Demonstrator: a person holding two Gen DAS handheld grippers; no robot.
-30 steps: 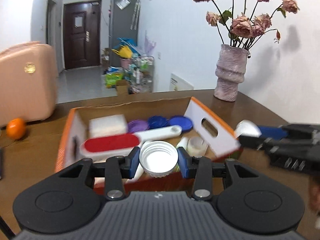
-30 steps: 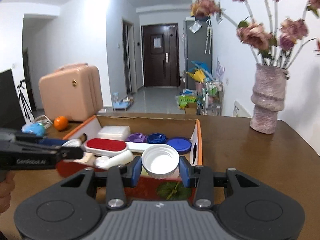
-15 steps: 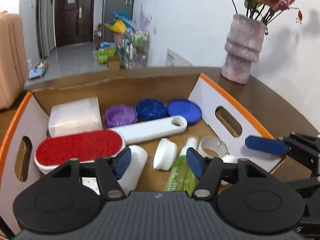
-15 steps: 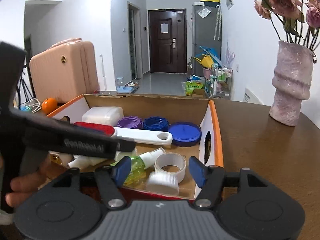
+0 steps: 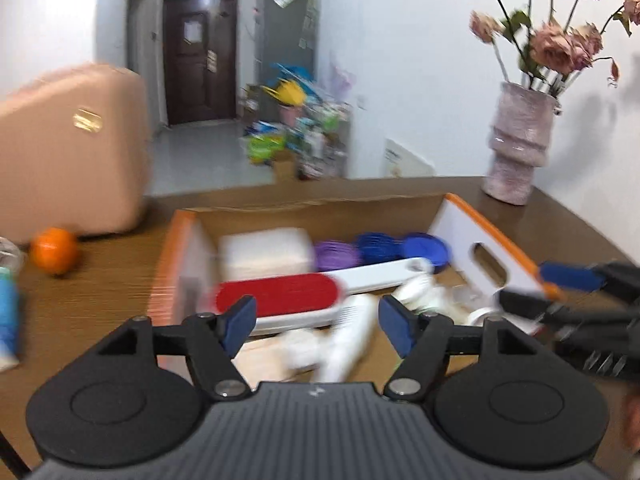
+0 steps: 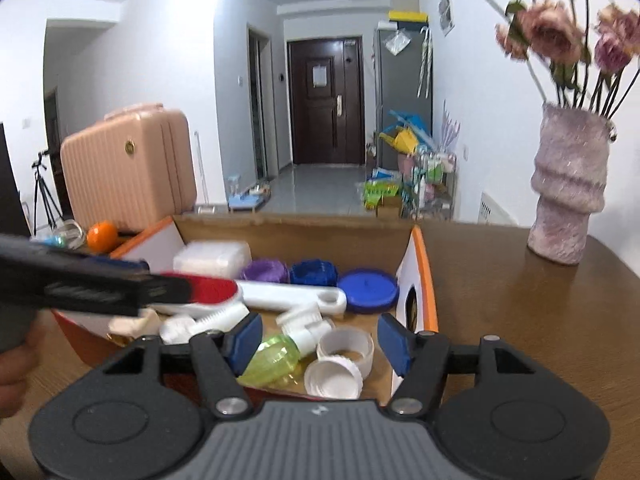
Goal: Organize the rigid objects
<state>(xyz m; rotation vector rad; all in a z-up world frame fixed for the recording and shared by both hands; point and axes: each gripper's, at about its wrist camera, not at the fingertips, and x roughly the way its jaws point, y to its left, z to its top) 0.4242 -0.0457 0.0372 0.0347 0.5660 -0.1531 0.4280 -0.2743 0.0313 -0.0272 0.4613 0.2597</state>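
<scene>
Cardboard box (image 6: 418,276) holds white cap (image 6: 334,378); left tongs (image 5: 313,322), right tongs (image 6: 320,340) spread, empty, jaws just widened; no lettering legible.

The box (image 6: 425,276) has orange edges; the brush (image 6: 212,290) is red, the bottle (image 6: 274,362) green, the lid (image 6: 368,290) blue.

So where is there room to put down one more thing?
Bare table lies between the box and the vase. Inside the box it is crowded: brush, lids and green bottle fill its floor.
</scene>
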